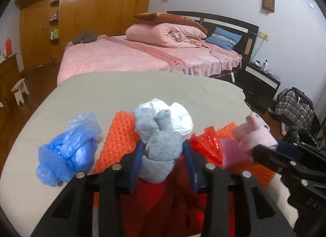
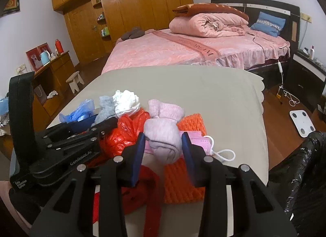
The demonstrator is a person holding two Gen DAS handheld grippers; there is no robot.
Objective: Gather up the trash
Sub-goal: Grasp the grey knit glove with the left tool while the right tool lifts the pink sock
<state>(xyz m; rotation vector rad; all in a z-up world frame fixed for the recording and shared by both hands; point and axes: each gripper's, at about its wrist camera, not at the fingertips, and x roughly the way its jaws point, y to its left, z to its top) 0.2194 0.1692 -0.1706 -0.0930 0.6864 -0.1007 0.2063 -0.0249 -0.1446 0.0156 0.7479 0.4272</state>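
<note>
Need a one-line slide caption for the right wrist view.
Right gripper clamps a rolled pink sock above orange foam netting on the beige table.

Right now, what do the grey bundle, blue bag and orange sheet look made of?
Grey bundle: soft knit fabric, matte and fuzzy, probably rolled socks.
Blue bag: thin plastic film, translucent, crinkled, with shiny highlights.
Orange sheet: looks like foam netting, with a regular raised mesh pattern; could be another textured plastic.
</note>
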